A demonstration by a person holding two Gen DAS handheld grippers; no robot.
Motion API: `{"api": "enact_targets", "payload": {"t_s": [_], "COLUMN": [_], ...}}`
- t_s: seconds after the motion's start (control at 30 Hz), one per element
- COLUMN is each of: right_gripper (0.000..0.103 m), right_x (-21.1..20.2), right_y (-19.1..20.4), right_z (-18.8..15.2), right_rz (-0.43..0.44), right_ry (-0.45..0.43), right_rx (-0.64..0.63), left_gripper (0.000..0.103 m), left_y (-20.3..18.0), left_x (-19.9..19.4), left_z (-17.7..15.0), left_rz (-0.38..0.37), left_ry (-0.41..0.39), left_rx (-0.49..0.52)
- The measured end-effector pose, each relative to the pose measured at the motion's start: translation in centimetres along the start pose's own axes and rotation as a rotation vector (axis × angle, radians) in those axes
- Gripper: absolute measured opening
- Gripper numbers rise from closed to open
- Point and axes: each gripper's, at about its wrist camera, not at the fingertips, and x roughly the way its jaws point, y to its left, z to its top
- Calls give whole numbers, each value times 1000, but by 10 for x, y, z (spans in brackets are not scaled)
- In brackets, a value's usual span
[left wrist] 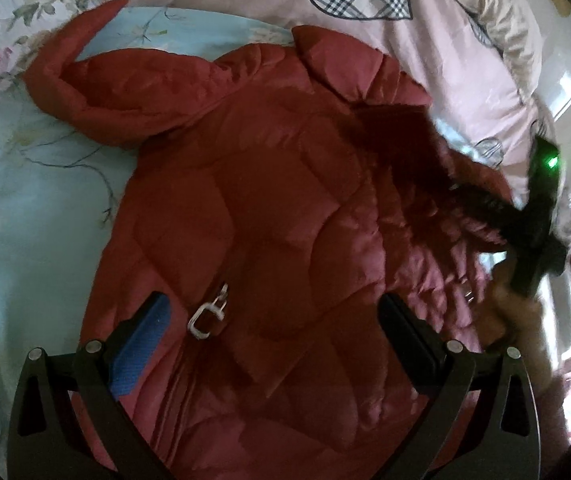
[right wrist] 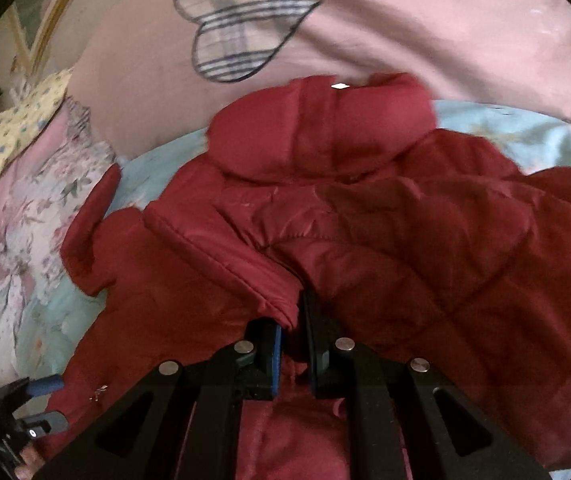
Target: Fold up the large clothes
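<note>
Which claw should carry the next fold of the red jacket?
Right. The right claw is already shut on the jacket's sleeve cuff. The left claw hangs open over the jacket's body, gripping nothing.

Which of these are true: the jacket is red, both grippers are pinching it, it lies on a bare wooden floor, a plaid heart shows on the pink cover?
1. The jacket is red. True.
2. Both grippers pinch it. False: the right gripper is shut on a jacket edge; the left gripper is open above it.
3. It lies on a wooden floor. False: it lies on a light blue floral sheet.
4. A plaid heart shows on the pink cover. True.
</note>
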Motion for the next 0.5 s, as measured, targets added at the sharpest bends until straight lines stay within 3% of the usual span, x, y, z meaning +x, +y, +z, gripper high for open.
{"api": "enact_targets", "payload": {"t_s": [0.27, 0.5], "right_gripper": [12, 14], "right_x": [36, 43], "right_y": [50, 74], "right_z": [-9, -16], "right_rz": [111, 89], "right_ry": [7, -3], "right_rx": [-142, -261], "left_gripper": [103, 103], "left_y": [25, 37], "left_x": [10, 57], "left_z": [64, 120], "left_rz": [-176, -339], "left_ry": [-6, 77], "left_rx": [-126, -237]}}
